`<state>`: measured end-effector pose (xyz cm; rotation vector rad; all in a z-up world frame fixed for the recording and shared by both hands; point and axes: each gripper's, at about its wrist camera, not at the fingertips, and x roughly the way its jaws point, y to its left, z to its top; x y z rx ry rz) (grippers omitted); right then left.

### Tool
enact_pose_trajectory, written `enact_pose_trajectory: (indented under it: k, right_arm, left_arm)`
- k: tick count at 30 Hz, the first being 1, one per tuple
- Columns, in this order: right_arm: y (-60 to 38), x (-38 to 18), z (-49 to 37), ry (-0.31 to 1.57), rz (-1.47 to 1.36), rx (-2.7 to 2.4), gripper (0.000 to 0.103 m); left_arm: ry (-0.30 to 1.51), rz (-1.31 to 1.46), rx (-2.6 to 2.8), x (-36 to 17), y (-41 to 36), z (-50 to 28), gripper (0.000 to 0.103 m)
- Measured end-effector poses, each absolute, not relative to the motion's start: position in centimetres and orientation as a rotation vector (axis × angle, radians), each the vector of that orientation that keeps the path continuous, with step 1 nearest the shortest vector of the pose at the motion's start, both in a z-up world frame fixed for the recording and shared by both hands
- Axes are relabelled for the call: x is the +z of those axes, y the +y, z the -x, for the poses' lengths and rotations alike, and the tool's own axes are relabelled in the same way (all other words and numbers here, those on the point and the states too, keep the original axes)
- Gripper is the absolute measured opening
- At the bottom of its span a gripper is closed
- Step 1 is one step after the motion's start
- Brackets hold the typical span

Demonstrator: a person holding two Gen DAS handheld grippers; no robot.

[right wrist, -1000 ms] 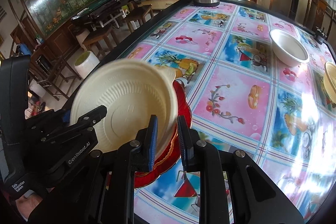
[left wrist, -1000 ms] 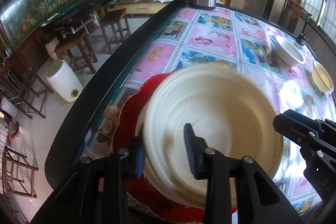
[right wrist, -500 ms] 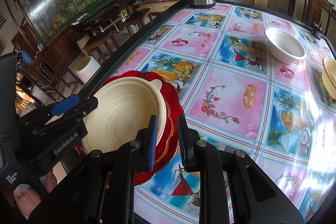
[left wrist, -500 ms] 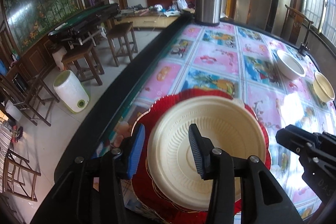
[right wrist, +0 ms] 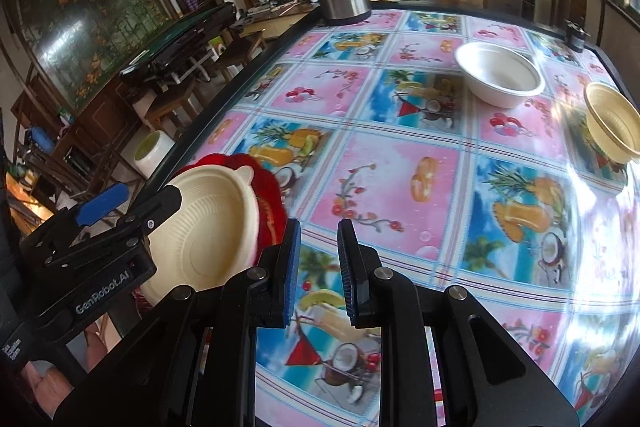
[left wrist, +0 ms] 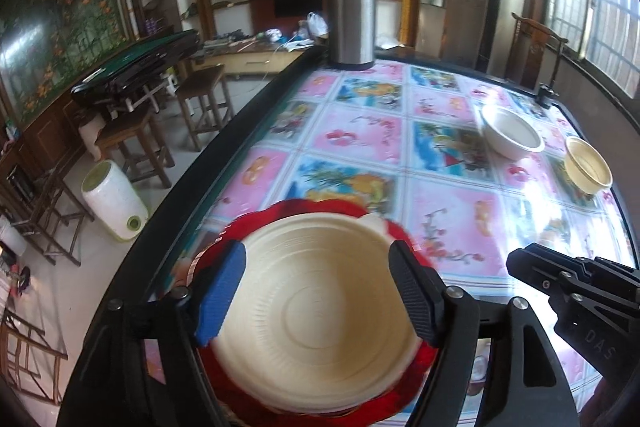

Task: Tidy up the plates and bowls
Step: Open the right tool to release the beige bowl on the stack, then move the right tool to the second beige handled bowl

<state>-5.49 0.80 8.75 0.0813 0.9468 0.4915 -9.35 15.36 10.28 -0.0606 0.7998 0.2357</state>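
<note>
Cream bowl (left wrist: 320, 311) on red plate (left wrist: 224, 251) | left tool (left wrist: 320, 291) opening astride it, untouched | right tool (right wrist: 318, 271) narrow, empty

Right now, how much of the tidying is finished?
Done: a cream plate sits on the red plate at the table's near edge. In hand: nothing; the left fingers are opening around it, the right fingers shut and empty. Left: the white bowl and cream bowl stand apart.

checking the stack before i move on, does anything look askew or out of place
Nothing looks spilled or damaged. The cream plate sits flat on the red plates, shifted a little toward their left side. Two bowls remain apart across the table: a white bowl and a cream bowl.
</note>
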Motion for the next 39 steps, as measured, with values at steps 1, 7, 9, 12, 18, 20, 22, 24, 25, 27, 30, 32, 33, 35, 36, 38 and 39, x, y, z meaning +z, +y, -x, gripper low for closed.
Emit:
enact_pose_trajectory:
  k: [1,7,9,12,18,20,22,24,25,27,30,32,33,35,36,38,39]
  right_arm:
    - [0.1,8.7,5.4,0.946,-0.090,0.482,0.020]
    - [-4.2,9.1,4.2,0.930,-0.143,0.416,0.032]
    - [-5.6,9.3,3.8,0.923,-0.157,0.393,0.032]
    - [-8.4,9.4,2.9,0.917,-0.187,0.347,0.032]
    - [-12.1,8.8,1.2,0.925,-0.232,0.281,0.032]
    - [-12.8,8.5,0.7,0.929,-0.238,0.272,0.032]
    - [-13.4,8.3,0.3,0.933,-0.244,0.265,0.032]
    - [-14.1,8.1,0.0,0.935,-0.251,0.258,0.032]
    - [-14.3,8.0,-0.2,0.935,-0.255,0.256,0.032]
    - [-14.9,7.9,-0.5,0.936,-0.261,0.248,0.032]
    - [-15.7,7.6,-0.8,0.937,-0.270,0.237,0.032]
    - [-16.3,7.5,-1.0,0.938,-0.275,0.230,0.032]
    - [-16.5,7.4,-1.1,0.939,-0.276,0.226,0.032]
    - [-17.0,7.3,-1.4,0.942,-0.279,0.219,0.032]
    - [-17.2,7.2,-1.6,0.943,-0.281,0.217,0.032]
    - [-17.8,6.9,-1.9,0.945,-0.286,0.209,0.032]
    - [-18.0,6.9,-2.1,0.946,-0.290,0.208,0.032]
  left_arm:
    - [0.801,0.058,0.226,10.3,14.9,9.1,0.074]
    - [0.814,0.042,0.165,10.3,11.3,7.3,0.074]
    - [0.818,0.042,0.144,10.3,10.2,6.7,0.074]
    - [0.821,0.017,0.115,10.3,8.0,5.5,0.074]
    - [0.837,-0.004,0.069,9.9,4.7,3.1,0.074]
    - [0.844,-0.012,0.060,9.7,3.7,2.4,0.074]
    - [0.858,-0.015,0.046,9.4,2.8,1.6,0.074]
    - [0.867,-0.022,0.036,9.1,2.0,1.0,0.074]
    - [0.870,-0.024,0.034,9.1,1.7,0.9,0.074]
    - [0.878,-0.023,0.023,8.8,1.0,0.4,0.074]
    - [0.889,-0.020,0.012,8.4,0.2,-0.2,0.074]
    - [0.896,-0.022,0.007,8.1,-0.3,-0.7,0.074]
    - [0.901,-0.023,0.006,7.9,-0.6,-1.0,0.074]
    - [0.911,-0.026,0.003,7.6,-1.0,-1.6,0.074]
    - [0.914,-0.027,0.001,7.5,-1.2,-1.8,0.074]
    - [0.922,-0.032,0.000,7.2,-1.6,-2.3,0.074]
    - [0.927,-0.033,-0.002,7.1,-1.9,-2.5,0.074]
